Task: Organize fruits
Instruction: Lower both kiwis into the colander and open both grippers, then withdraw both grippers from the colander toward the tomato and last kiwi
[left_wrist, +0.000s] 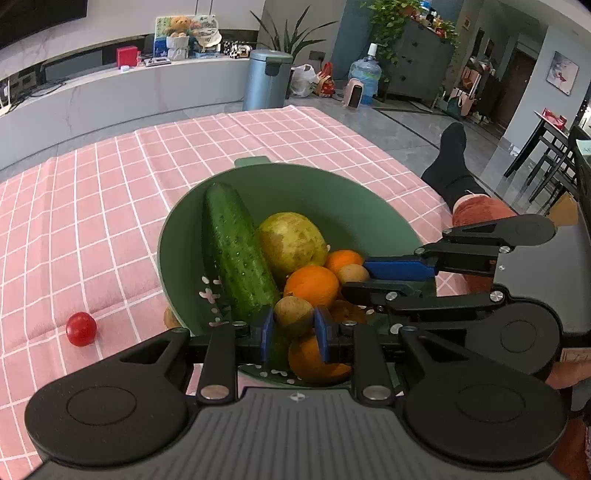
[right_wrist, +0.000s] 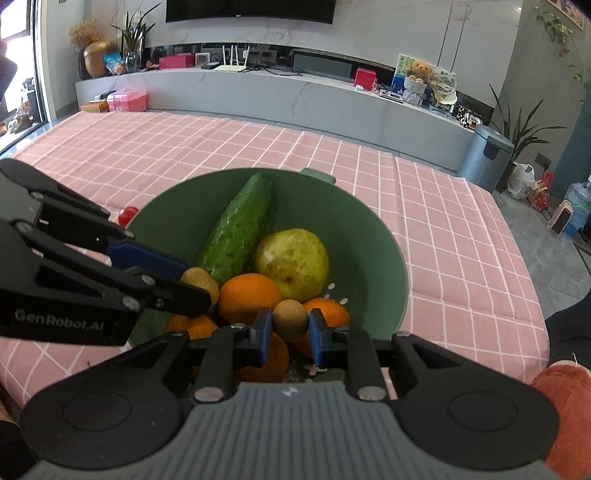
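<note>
My left gripper (left_wrist: 293, 332) pinching a small brown fruit (left_wrist: 293, 316), my right gripper (right_wrist: 290, 334) likewise clamping another (right_wrist: 290, 319), both angled inward.

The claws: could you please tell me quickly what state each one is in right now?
Left claw: closed on a small brown fruit over the green bowl.
Right claw: closed on another small brown fruit.

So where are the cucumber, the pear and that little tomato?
cucumber (left_wrist: 236, 254): left wrist view, middle of its body.
pear (right_wrist: 291, 260): right wrist view, centre of its skin.
tomato (left_wrist: 81, 328): left wrist view, its centre, on the cloth beside the bowl.
</note>
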